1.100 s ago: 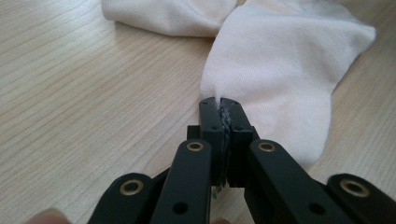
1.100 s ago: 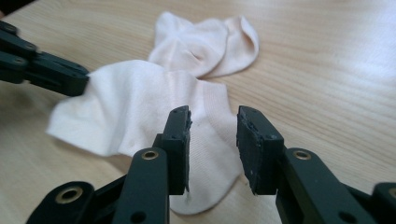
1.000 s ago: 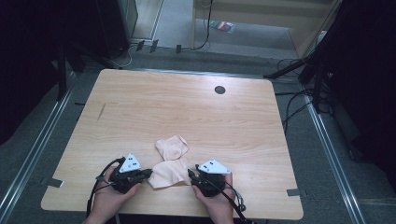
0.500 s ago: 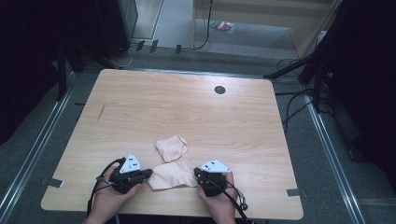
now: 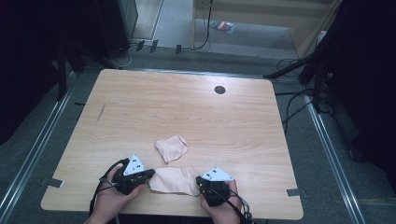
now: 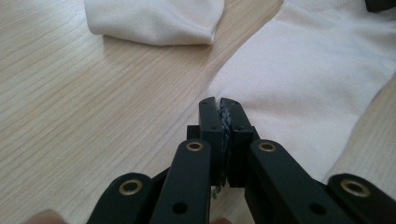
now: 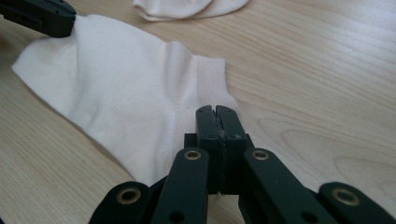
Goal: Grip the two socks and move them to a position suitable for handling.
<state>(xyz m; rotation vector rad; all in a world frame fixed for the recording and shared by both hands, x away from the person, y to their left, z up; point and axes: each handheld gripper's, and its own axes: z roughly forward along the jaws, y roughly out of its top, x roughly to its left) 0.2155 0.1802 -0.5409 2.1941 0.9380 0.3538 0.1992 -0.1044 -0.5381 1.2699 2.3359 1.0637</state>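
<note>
Two pale socks are laid on a light wooden table (image 5: 140,107).

Item 1, flat sock (image 5: 175,180): spread along the near edge of the table, stretched between both grippers. In the left gripper view the flat sock (image 6: 299,88) runs off to the upper right; in the right gripper view the flat sock (image 7: 116,98) runs off to the upper left, its ribbed cuff next to the jaws.

Item 2, folded sock (image 5: 171,148): bunched, lying just beyond the flat sock toward the table's middle, apart from both grippers. Its edge is seen at the top of the left gripper view (image 6: 154,21) and of the right gripper view (image 7: 187,8).

Item 3, left gripper (image 5: 148,175): held in the person's left hand (image 5: 114,196), jaws clenched on the left end of the flat sock; in its own view (image 6: 220,103) the jaws are pressed together with cloth nipped between them.

Item 4, right gripper (image 5: 200,183): held in the right hand (image 5: 224,207), jaws clenched at the cuff edge of the flat sock; in its own view (image 7: 216,111) the jaws are closed tight over the cuff.

Item 5, dark round hole (image 5: 219,89): set in the table near its far edge.
</note>
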